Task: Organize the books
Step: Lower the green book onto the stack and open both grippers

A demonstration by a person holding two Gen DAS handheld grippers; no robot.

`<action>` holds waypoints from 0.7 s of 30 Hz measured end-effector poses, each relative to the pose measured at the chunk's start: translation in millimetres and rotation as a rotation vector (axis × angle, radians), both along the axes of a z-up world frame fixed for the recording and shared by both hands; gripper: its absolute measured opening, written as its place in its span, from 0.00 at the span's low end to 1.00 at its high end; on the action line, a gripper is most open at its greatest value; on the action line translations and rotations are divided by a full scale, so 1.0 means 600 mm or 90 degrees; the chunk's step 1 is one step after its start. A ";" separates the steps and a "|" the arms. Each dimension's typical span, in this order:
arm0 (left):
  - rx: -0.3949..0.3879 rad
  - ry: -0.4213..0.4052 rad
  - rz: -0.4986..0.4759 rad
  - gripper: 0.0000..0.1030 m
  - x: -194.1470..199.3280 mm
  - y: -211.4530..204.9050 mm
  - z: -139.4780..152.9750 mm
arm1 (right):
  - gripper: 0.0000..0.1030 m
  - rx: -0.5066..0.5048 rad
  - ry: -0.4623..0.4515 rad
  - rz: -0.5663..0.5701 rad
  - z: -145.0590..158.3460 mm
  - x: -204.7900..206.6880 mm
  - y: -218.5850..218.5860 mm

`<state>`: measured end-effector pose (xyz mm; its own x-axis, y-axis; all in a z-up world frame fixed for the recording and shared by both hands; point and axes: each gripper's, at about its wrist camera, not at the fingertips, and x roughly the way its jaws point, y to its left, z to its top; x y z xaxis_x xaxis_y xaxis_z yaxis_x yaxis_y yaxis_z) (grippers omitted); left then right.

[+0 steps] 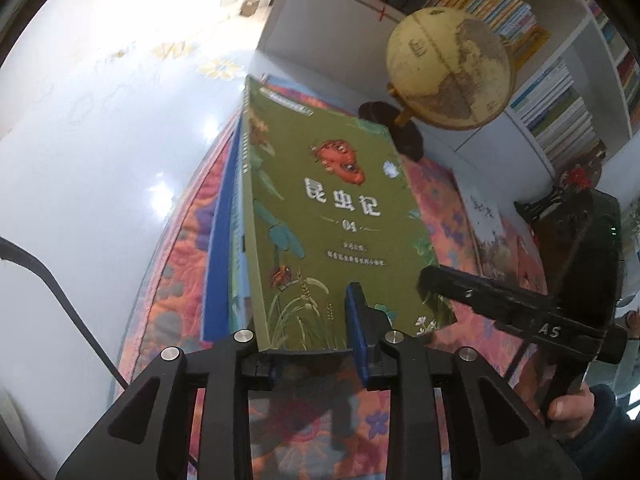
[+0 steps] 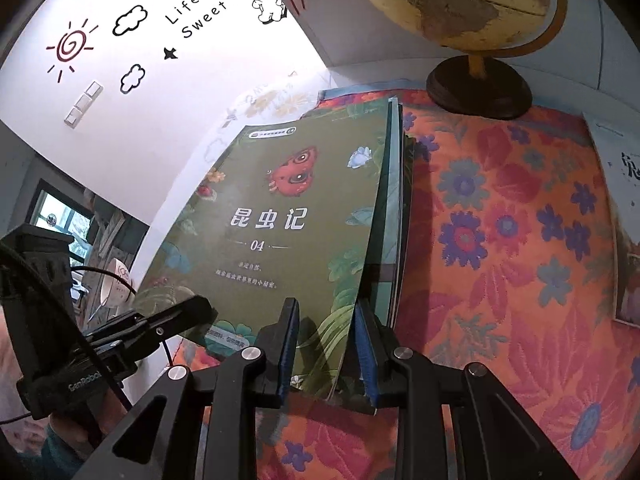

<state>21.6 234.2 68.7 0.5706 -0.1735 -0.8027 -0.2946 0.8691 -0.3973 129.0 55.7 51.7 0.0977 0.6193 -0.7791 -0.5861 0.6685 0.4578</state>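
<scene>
A floral quilted cloth [image 2: 500, 240] in orange and purple covers the table, with a white wall behind and packed bookshelves [image 1: 560, 120] to one side. The globe [image 1: 448, 68] is my landmark: the stack of books sits just in front of its dark base, and a pale book [image 2: 616, 208] lies flat well apart from the stack, on the globe's other side.

I hold the green insect book [image 2: 280, 220] at its near edge with both tongs. My right gripper [image 2: 326, 344] is clamped on the near corner closest to the globe. My left gripper [image 1: 308, 320] straddles the spine-side corner; whether its pads actually press there I cannot tell.

I judge this the laying-down step: the green book is tilted above the blue-edged books [image 1: 224, 240] beneath. Next I should square its edges with the stack, then let go.
</scene>
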 end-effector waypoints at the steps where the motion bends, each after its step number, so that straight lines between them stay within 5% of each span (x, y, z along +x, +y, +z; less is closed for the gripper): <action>1: 0.011 0.010 0.003 0.26 -0.003 0.000 -0.001 | 0.26 -0.002 -0.001 -0.001 0.001 -0.001 0.000; 8: 0.077 0.066 -0.005 0.39 -0.014 -0.003 0.004 | 0.26 -0.009 -0.003 -0.033 0.005 -0.006 -0.022; 21: 0.117 0.065 -0.007 0.40 0.006 -0.017 -0.001 | 0.26 0.003 0.026 -0.091 0.003 -0.029 -0.097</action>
